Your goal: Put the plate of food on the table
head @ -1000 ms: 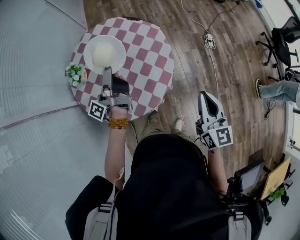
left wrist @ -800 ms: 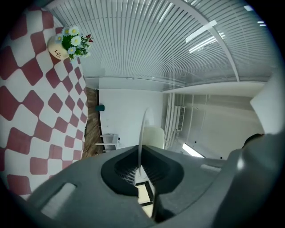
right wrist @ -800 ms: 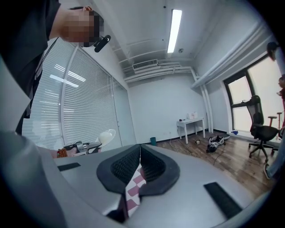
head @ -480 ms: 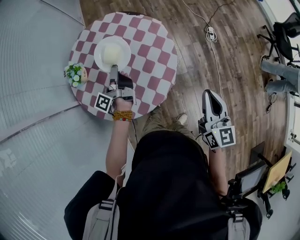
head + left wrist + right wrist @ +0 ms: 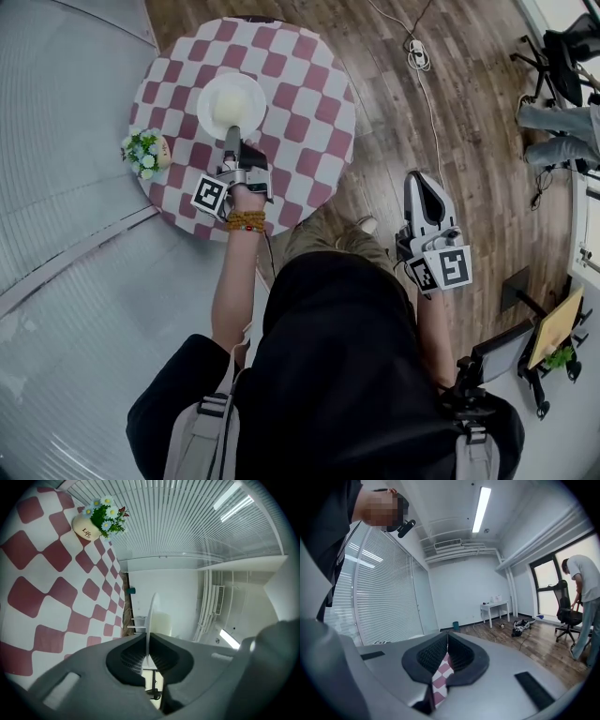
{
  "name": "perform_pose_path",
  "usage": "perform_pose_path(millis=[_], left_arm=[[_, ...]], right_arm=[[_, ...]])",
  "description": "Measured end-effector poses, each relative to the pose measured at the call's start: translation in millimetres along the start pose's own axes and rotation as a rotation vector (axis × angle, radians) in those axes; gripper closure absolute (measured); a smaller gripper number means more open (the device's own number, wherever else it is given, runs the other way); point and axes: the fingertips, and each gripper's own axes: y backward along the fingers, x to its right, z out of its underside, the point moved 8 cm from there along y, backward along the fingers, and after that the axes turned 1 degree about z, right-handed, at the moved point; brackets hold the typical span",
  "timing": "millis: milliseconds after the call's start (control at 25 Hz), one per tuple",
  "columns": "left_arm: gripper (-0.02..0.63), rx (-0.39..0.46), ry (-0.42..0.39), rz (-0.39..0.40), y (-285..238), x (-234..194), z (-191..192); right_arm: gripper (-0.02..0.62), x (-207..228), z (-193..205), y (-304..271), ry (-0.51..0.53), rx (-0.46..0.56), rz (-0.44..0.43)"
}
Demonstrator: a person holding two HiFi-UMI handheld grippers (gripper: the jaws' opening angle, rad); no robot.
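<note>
A white plate [image 5: 232, 106] with a pale mound of food [image 5: 229, 107] is over the round red-and-white checked table [image 5: 309, 103], left of its middle. My left gripper [image 5: 232, 138] is shut on the plate's near rim. In the left gripper view the plate [image 5: 151, 616] shows edge-on between the closed jaws of that gripper [image 5: 148, 641], the food [image 5: 162, 623] on its right face, the checked cloth [image 5: 42, 592] at left. The plate seems slightly off the cloth. My right gripper [image 5: 420, 185] is off the table over the wood floor, shut and empty [image 5: 446, 641].
A small pot of white flowers [image 5: 144, 154] [image 5: 99, 520] stands at the table's left edge. A cable and power strip [image 5: 415, 47] lie on the floor beyond. An office chair [image 5: 562, 56] and a person [image 5: 581, 597] are at the far right. A grey ribbed wall [image 5: 56, 187] runs along the left.
The left gripper has carried the plate a little away from the flower pot, toward the table's middle. The right gripper has stayed beside the table.
</note>
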Motion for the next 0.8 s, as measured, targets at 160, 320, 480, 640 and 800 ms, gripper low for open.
perform_pose_path(millis=[160,320,480,640,800], left_arm=[[0.592,-0.007,-0.001,-0.047,-9,-16,-1],[0.592,-0.015,0.014,-0.079,-17,-29,7],[0.591,-0.031,0.020,-0.130,-22,-48,18],[0.591,-0.033,0.027,-0.180,-23,-67,24],[0.590,-0.035,0.023,-0.210,-26,-80,24]], right_arm=[[0.584,-2,-1,-6,0.001,-0.008,0.006],[0.584,1,0,-5,-0.004,-0.016,0.023],[0.584,3,0,-6,-0.009,-0.019,0.034],[0.584,6,-2,-7,-0.012,-0.016,0.041],[0.584,7,-1,-7,-0.015,-0.015,0.049]])
